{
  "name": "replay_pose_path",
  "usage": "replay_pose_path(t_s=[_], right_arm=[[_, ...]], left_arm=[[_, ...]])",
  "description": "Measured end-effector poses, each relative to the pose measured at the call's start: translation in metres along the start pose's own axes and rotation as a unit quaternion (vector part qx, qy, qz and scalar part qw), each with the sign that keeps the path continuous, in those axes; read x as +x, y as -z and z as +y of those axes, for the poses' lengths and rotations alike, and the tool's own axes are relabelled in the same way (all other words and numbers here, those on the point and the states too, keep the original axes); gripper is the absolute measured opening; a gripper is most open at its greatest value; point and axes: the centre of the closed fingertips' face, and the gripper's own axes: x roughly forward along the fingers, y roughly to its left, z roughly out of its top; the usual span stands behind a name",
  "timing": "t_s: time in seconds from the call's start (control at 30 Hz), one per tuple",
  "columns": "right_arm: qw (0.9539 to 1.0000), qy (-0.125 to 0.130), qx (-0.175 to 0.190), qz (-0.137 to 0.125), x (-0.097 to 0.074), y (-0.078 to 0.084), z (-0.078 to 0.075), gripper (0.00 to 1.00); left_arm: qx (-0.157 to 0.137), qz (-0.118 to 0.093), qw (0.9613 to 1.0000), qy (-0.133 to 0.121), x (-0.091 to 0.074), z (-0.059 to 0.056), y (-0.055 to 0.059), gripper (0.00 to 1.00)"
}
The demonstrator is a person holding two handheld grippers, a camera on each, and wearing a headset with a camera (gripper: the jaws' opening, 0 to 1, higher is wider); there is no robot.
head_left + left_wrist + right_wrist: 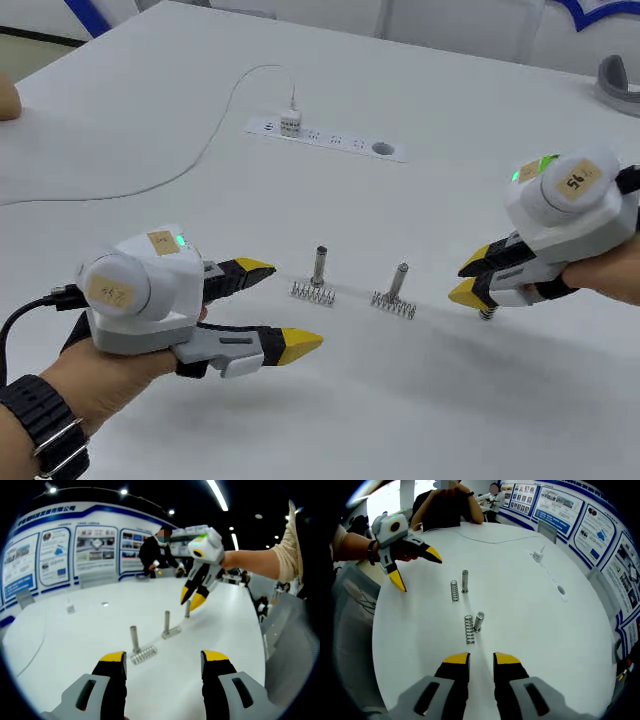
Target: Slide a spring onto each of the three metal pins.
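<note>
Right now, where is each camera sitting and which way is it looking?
Head view: on the person's head, looking down at the white table; hands hold the left gripper and right gripper.
Left gripper view: rides that gripper, looking along its yellow-tipped jaws towards the right one.
Right gripper view: rides the right gripper, facing back at the left.
Both gripper views share upright silver metal pins beside lying coiled wire springs.

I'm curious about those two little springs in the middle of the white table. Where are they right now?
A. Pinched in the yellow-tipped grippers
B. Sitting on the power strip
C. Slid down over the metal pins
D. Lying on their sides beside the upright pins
D: the left-hand spring and the right-hand spring lie on their sides on the table, at the feet of the bare upright left-hand pin and right-hand pin.
</note>
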Motion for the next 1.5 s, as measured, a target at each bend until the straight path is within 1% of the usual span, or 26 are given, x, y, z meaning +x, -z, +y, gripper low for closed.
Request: replay_pose_path(t_s=[0.23,0.4,0.67,0.87,1.07,1.33,1.43,1.5], right_arm=[[0.9997,-0.021,-0.008,-0.002,0.019,-0.008,0.01,0.17],[0.9993,-0.034,-0.013,0.008,0.035,-0.005,0.014,0.17],[0.9986,-0.047,-0.016,0.019,0.05,-0.004,0.016,0.15],[0.9982,-0.051,-0.015,0.029,0.056,0.0,0.014,0.14],[0.9975,-0.058,-0.013,0.039,0.059,0.005,0.016,0.13],[0.997,-0.068,0.007,0.036,0.059,0.004,0.016,0.12],[0.9972,-0.066,-0.003,0.035,0.059,0.004,0.017,0.12],[0.9971,-0.068,-0.003,0.035,0.058,0.003,0.019,0.12]], left_arm=[[0.0,0.002,1.0,-0.001,0.0,0.0,0.002,0.6],[0.001,0.003,1.0,0.001,0.0,0.0,0.002,0.6],[0.001,0.006,1.0,0.005,0.001,-0.003,0.003,0.6],[0.002,0.006,0.9999,0.008,0.001,-0.004,0.004,0.6],[0.002,0.006,0.9999,0.012,0.003,-0.007,0.003,0.6],[0.003,0.008,0.9998,0.018,0.005,-0.01,0.004,0.59],[0.004,0.008,0.9998,0.02,0.006,-0.011,0.004,0.59],[0.005,0.008,0.9997,0.022,0.007,-0.012,0.004,0.59]])
